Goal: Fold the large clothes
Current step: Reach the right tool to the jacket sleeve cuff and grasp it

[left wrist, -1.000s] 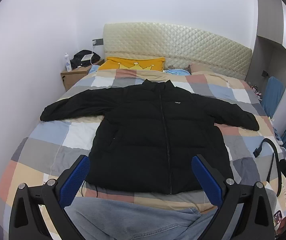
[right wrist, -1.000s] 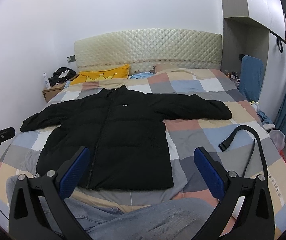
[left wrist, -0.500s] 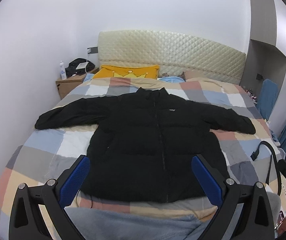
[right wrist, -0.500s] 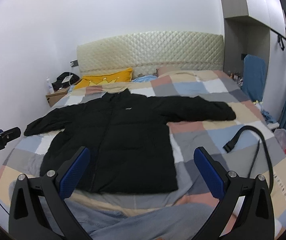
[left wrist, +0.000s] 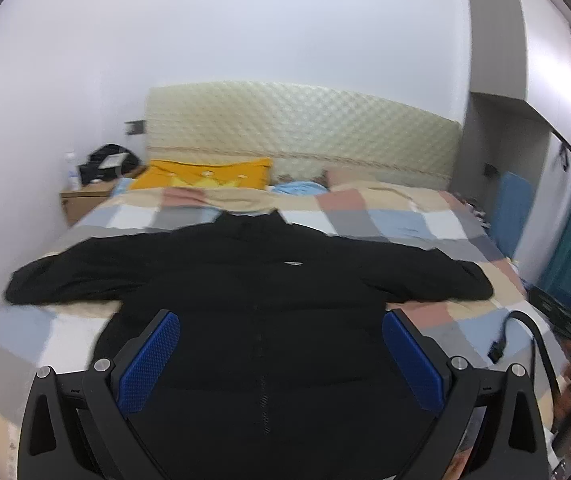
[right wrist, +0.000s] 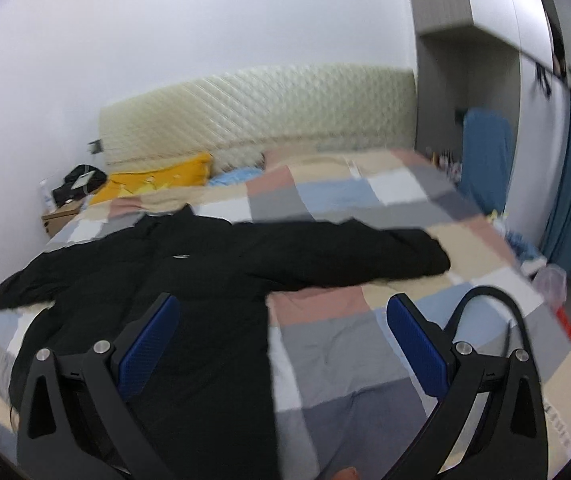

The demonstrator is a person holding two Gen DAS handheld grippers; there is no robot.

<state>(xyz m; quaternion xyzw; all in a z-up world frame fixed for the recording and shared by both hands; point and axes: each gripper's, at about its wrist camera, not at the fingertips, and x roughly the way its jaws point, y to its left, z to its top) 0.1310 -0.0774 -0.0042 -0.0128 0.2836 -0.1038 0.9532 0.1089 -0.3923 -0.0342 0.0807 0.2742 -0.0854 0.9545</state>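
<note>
A black puffer jacket (left wrist: 269,300) lies flat and zipped on the checked bedspread (left wrist: 385,220), both sleeves spread wide. My left gripper (left wrist: 281,344) hangs open over the jacket's lower front, its blue pads (left wrist: 149,360) apart with nothing between them. In the right wrist view the jacket (right wrist: 189,288) fills the left half, its right sleeve (right wrist: 365,256) reaching across the bedspread (right wrist: 345,344). My right gripper (right wrist: 281,340) is open above the jacket's right hem edge and the bare bedspread, holding nothing. Both views are motion-blurred.
A black strap (right wrist: 493,304) loops on the bed at the right. A yellow pillow (left wrist: 205,174) and padded headboard (left wrist: 305,124) lie at the far end. A wooden nightstand (left wrist: 81,200) with a black bag stands at the left, a blue chair (right wrist: 485,152) and curtain at the right.
Both grippers have moved forward and lower toward the jacket, which now looks larger. The grey-trousered legs at the bottom have dropped out of the left view. Both stay open.
</note>
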